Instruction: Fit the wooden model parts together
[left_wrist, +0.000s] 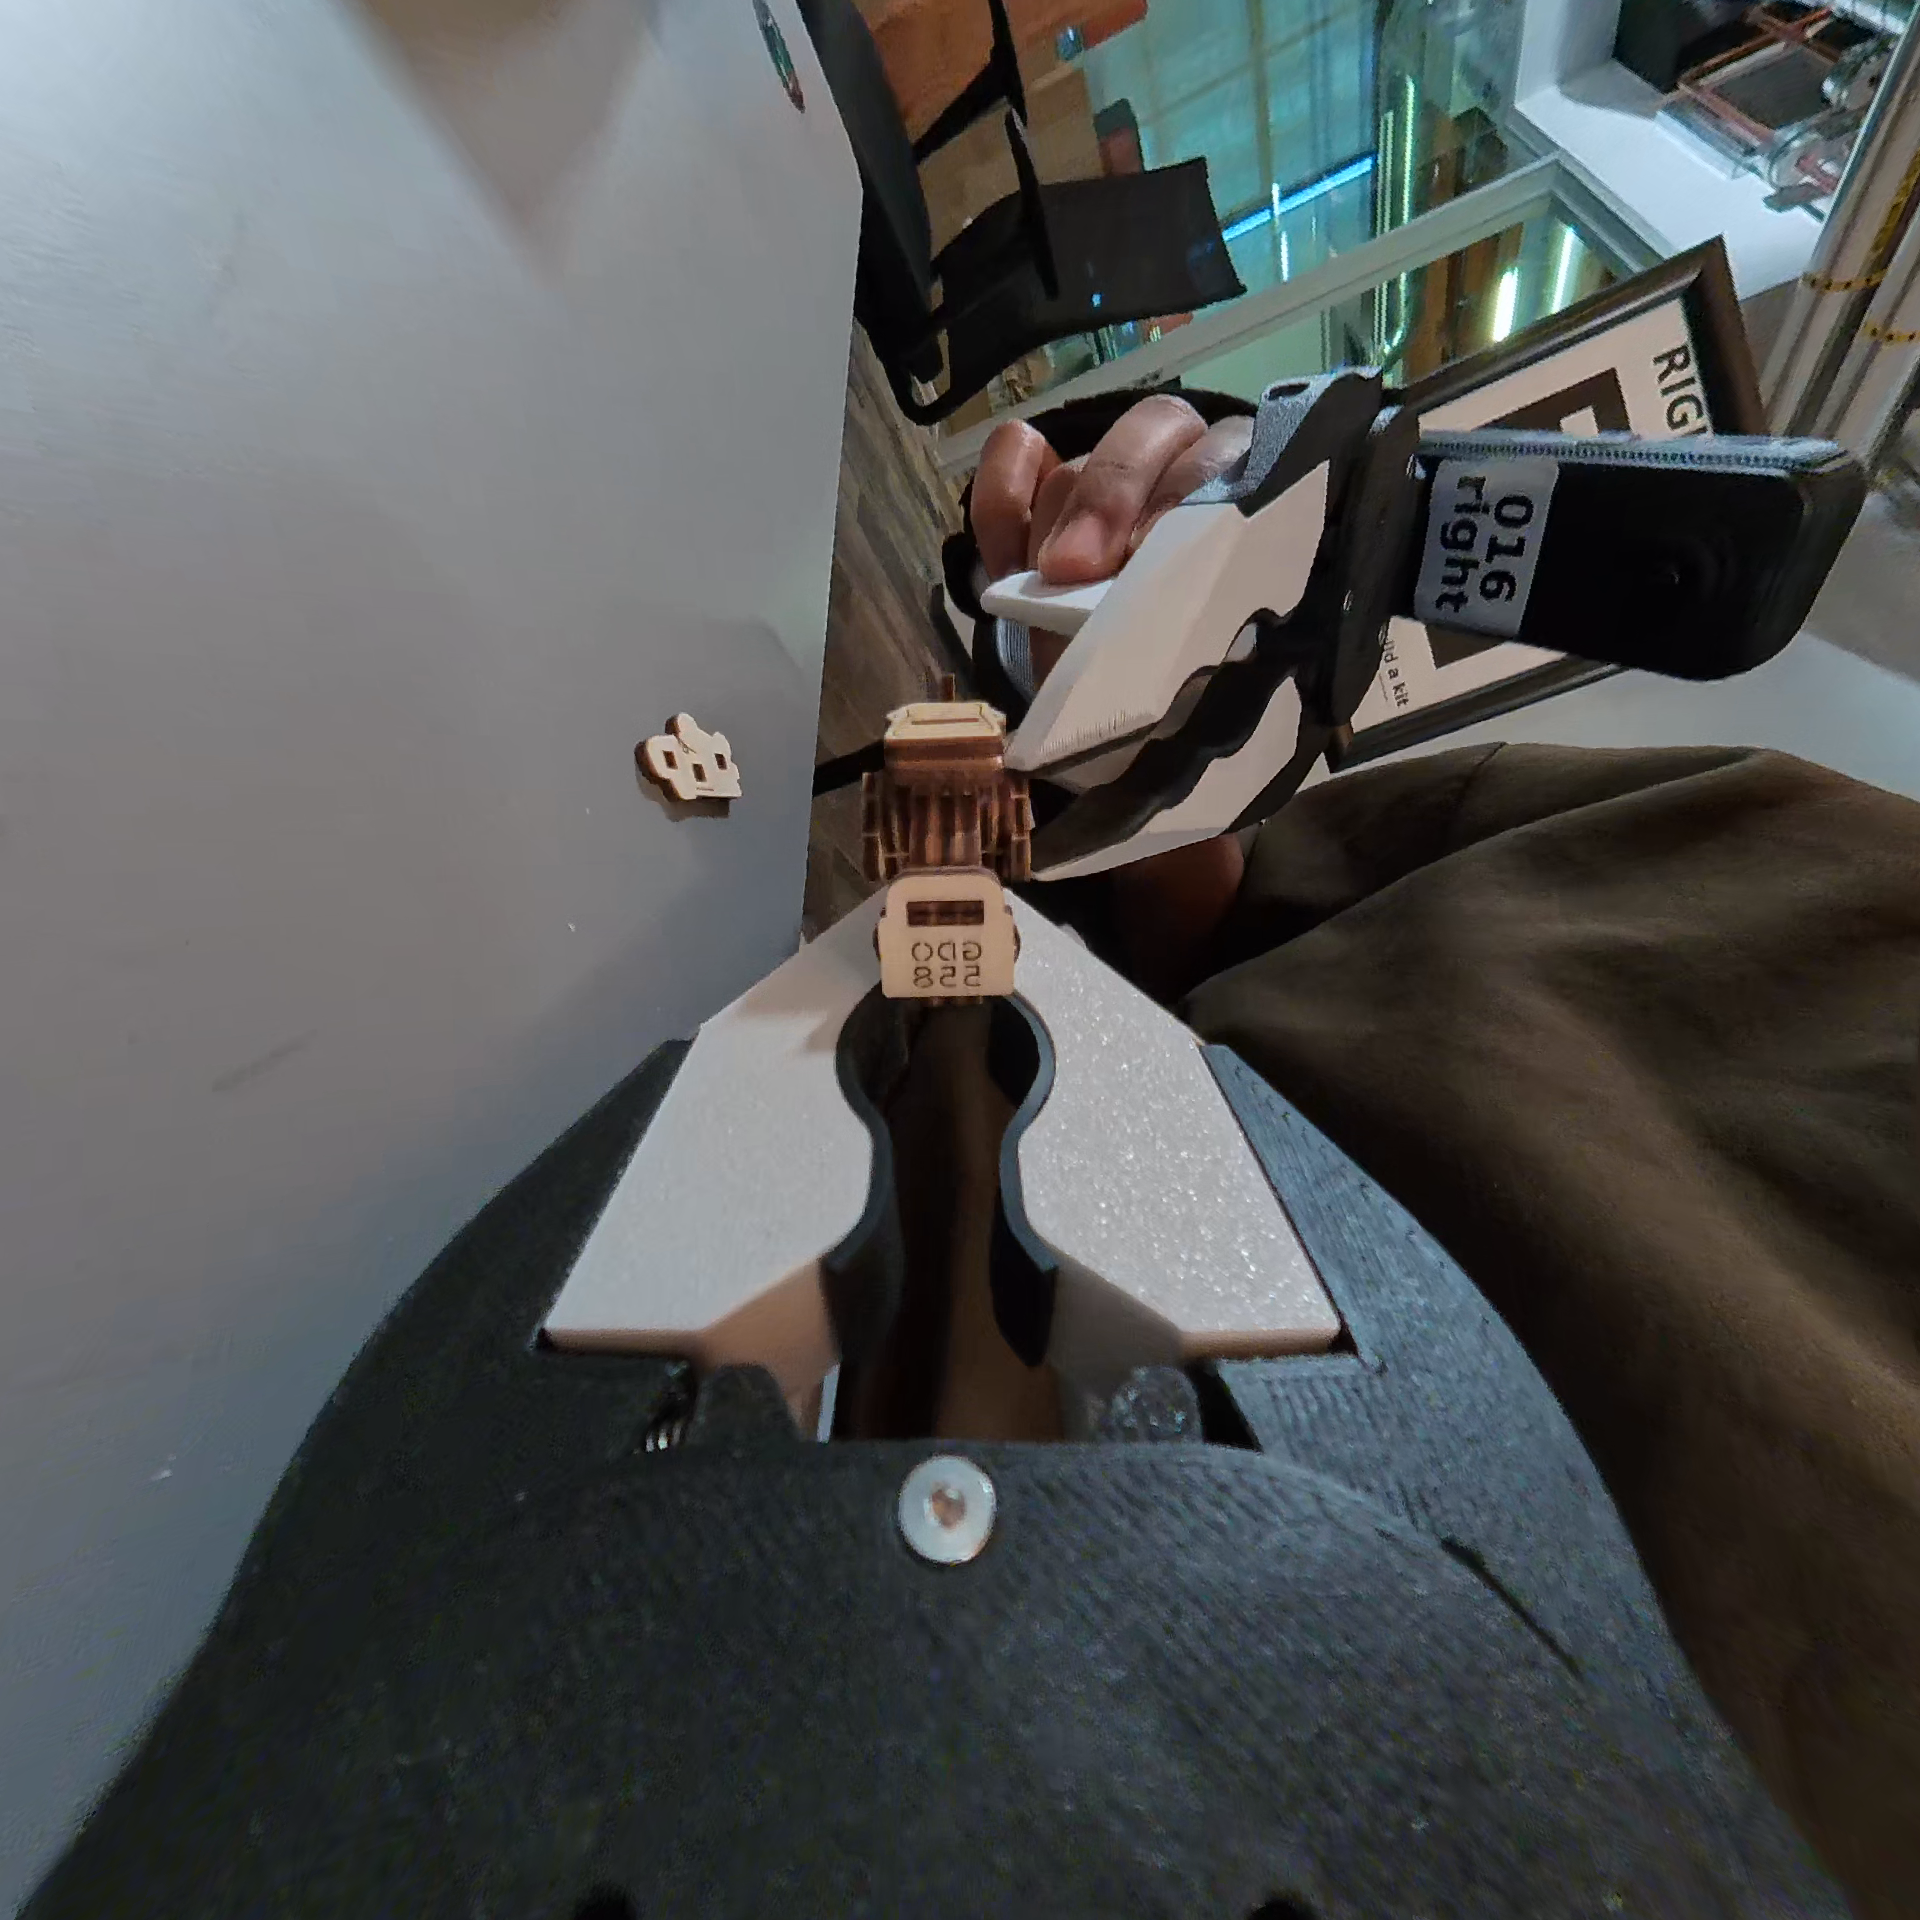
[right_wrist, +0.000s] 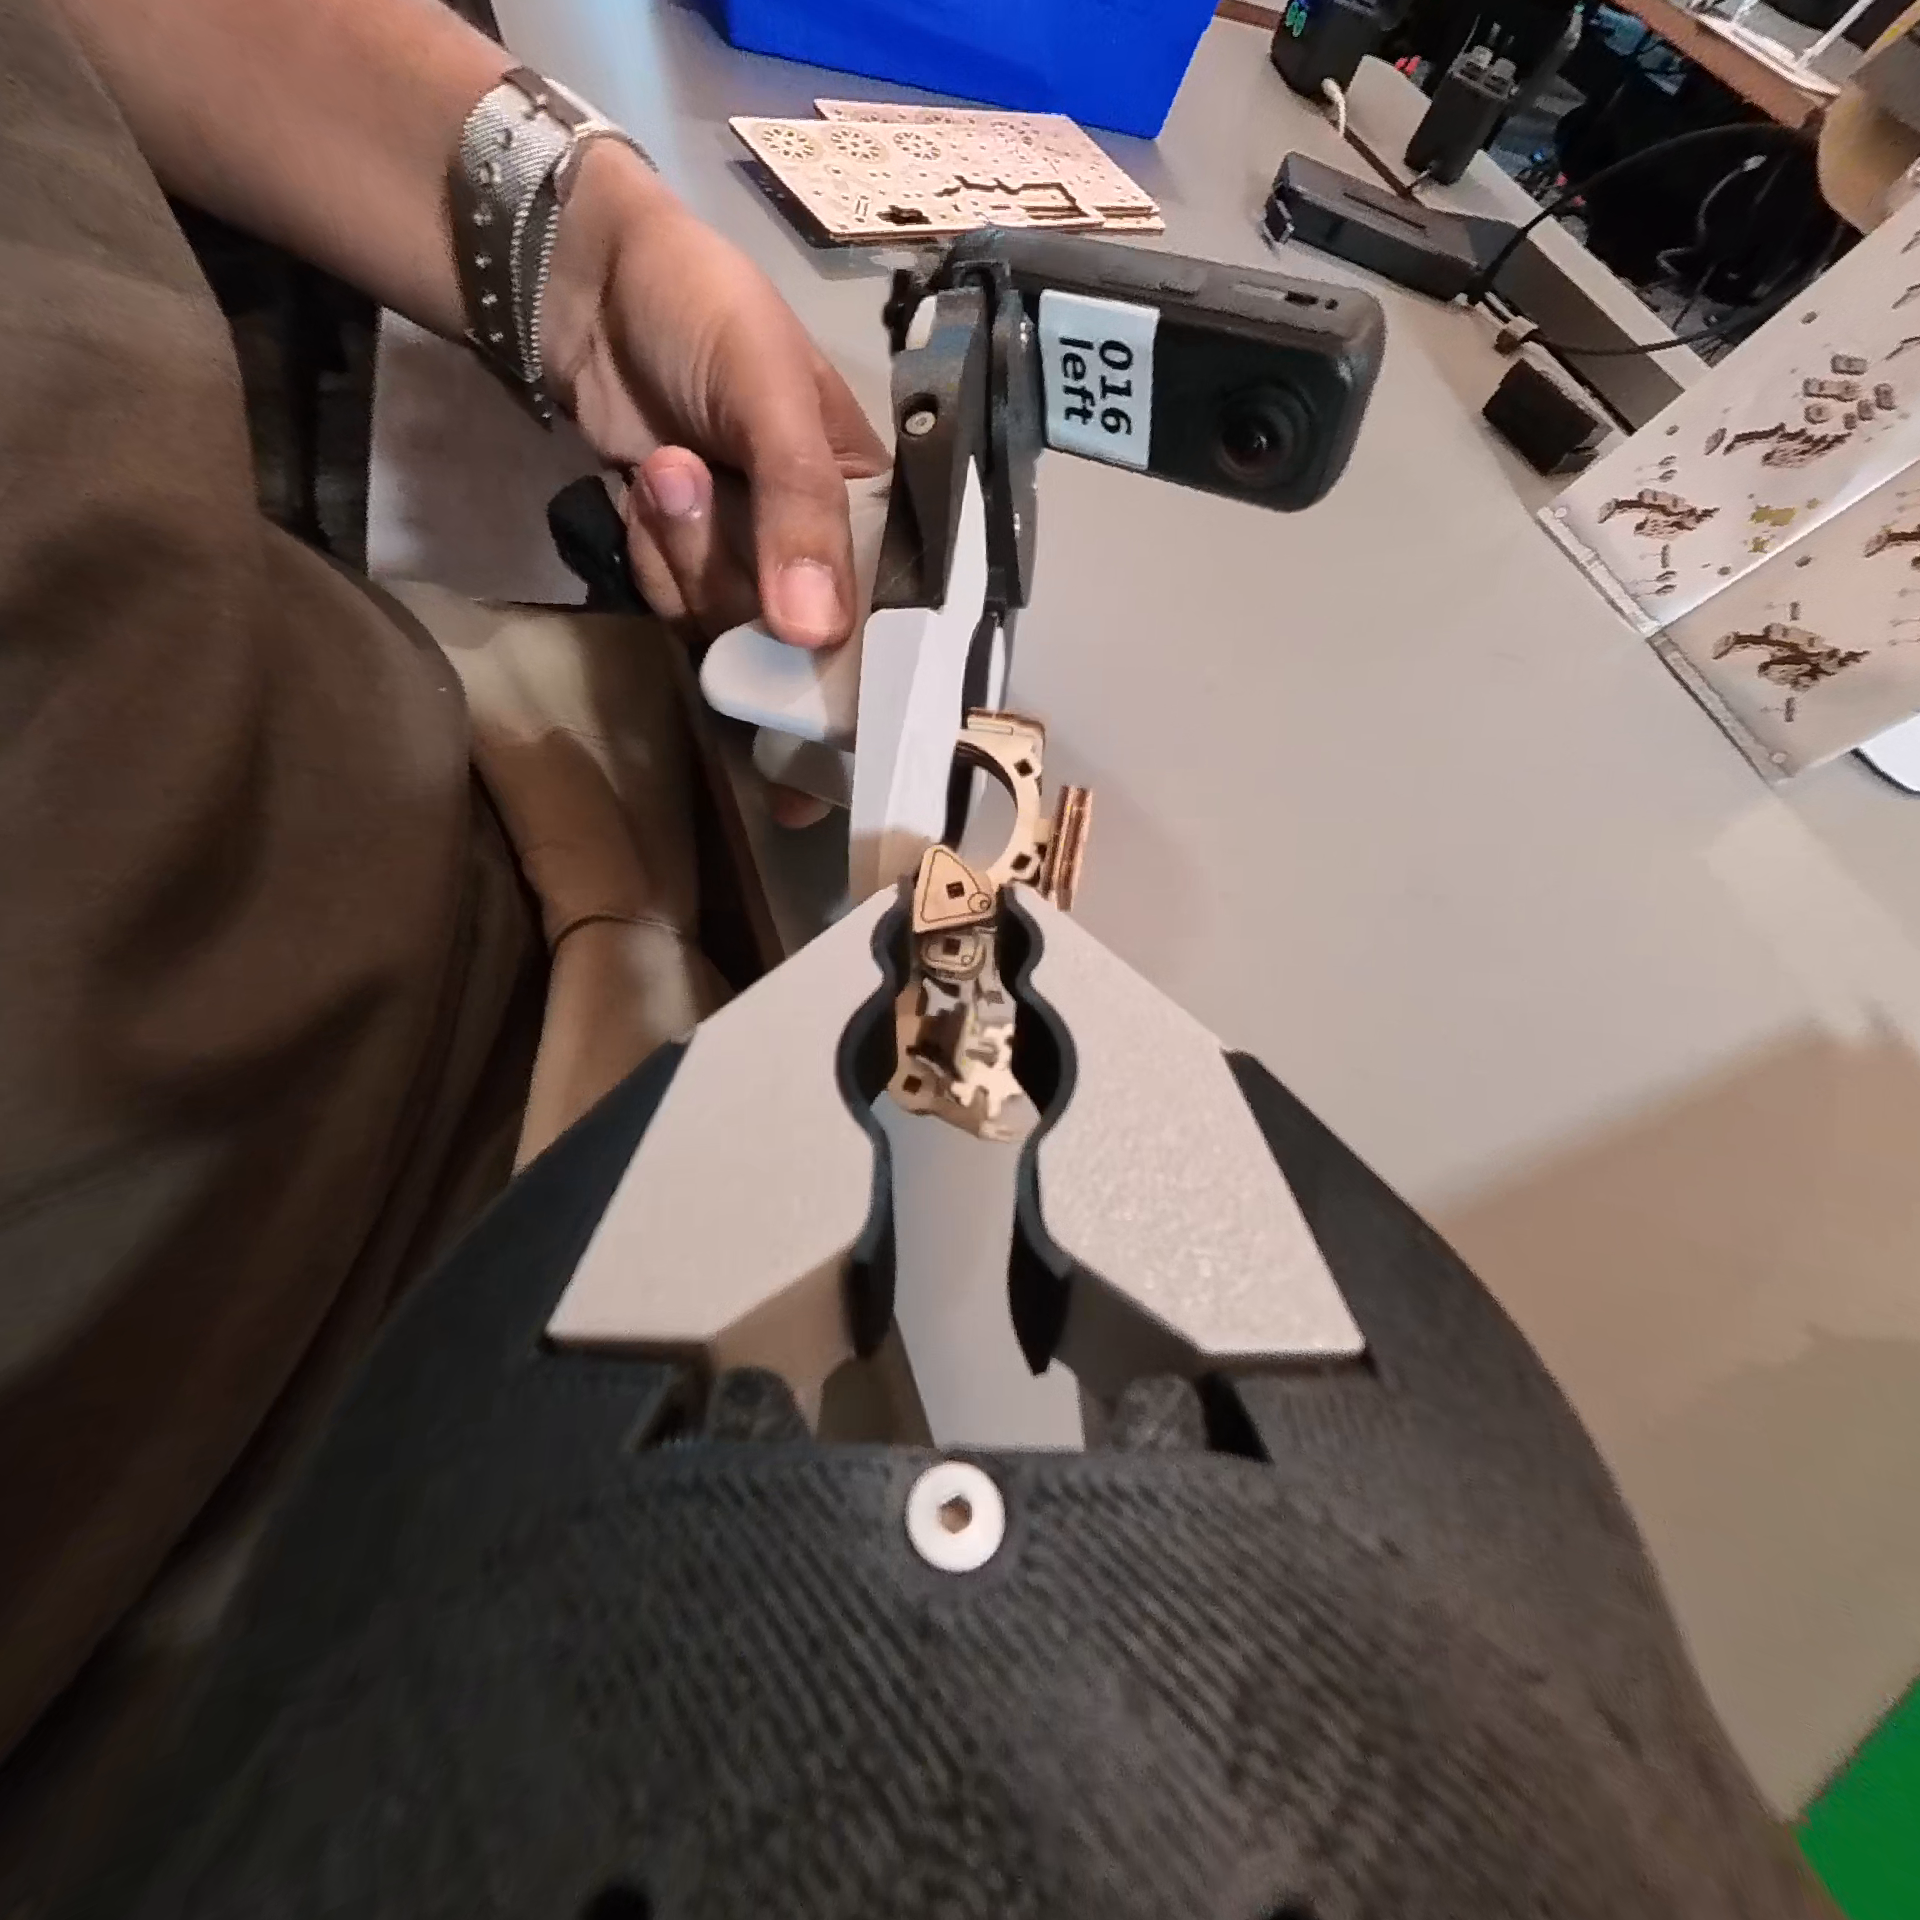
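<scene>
My left gripper (left_wrist: 945, 925) is shut on a small flat wooden plate (left_wrist: 945, 956) with engraved marks. Just beyond the plate is a ribbed wooden model body (left_wrist: 948, 805). My right gripper (left_wrist: 1027, 812) comes in from the right and clamps that body from the side. In the right wrist view my right gripper (right_wrist: 951, 909) is shut on a pale cut-out wooden model part (right_wrist: 956, 1039). This part meets a ring-shaped wooden piece (right_wrist: 1016, 805) beside my left gripper (right_wrist: 925, 862). Both are held in the air near the table edge.
A loose wooden piece (left_wrist: 688, 771) lies on the white table (left_wrist: 364, 520). Laser-cut wooden sheets (right_wrist: 935, 177) lie at the back by a blue box (right_wrist: 966, 52). An instruction sheet (right_wrist: 1766, 540) stands at the right. The person's brown sleeve (left_wrist: 1558, 1143) is close by. Left and right tips are no more than a few centimetres apart.
</scene>
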